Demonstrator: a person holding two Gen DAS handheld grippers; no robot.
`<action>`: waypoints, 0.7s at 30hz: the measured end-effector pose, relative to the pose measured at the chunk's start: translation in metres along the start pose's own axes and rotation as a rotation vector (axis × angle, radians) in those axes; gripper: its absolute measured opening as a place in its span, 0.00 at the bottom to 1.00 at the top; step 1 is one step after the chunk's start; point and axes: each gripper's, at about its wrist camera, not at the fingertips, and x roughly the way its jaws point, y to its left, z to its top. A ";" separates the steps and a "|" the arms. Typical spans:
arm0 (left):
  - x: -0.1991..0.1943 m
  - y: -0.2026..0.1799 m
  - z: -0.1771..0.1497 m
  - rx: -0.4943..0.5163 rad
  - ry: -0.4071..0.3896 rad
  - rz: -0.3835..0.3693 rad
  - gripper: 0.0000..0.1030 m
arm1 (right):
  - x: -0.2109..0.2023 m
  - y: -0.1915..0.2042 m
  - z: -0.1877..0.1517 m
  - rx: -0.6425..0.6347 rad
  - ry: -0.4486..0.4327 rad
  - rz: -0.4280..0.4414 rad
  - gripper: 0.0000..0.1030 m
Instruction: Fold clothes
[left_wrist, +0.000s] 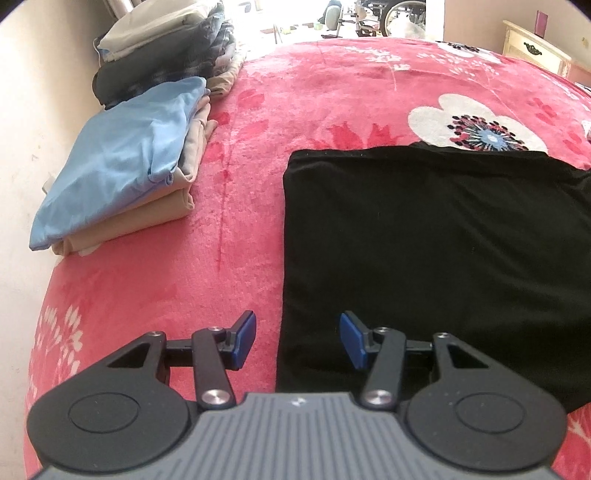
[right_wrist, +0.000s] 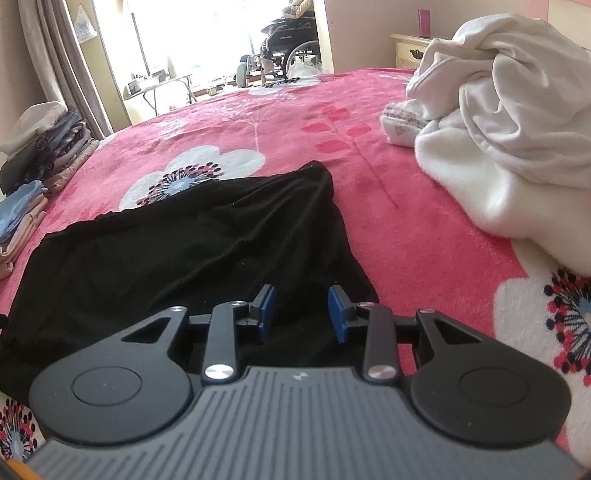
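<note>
A black garment (left_wrist: 436, 251) lies flat on the pink floral bedspread (left_wrist: 184, 295); it also shows in the right wrist view (right_wrist: 192, 243). My left gripper (left_wrist: 297, 339) is open and empty, hovering over the garment's near left edge. My right gripper (right_wrist: 300, 314) is open and empty, above the garment's near right part. Its far right corner is slightly bunched.
A stack of folded clothes topped by a light blue piece (left_wrist: 122, 162) lies at the left by the wall, with a taller folded pile (left_wrist: 166, 55) behind. A heap of unfolded white clothes (right_wrist: 509, 122) lies at the right. A nightstand (left_wrist: 535, 48) stands beyond the bed.
</note>
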 end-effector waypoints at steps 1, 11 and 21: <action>0.000 0.000 0.000 0.001 0.001 -0.001 0.50 | 0.000 0.000 0.000 -0.001 0.001 0.001 0.30; 0.001 -0.001 0.000 0.005 0.004 -0.004 0.50 | 0.001 0.003 -0.002 -0.005 0.010 0.007 0.30; 0.001 -0.001 0.000 0.009 0.006 -0.006 0.50 | 0.002 0.005 -0.003 -0.007 0.013 0.011 0.30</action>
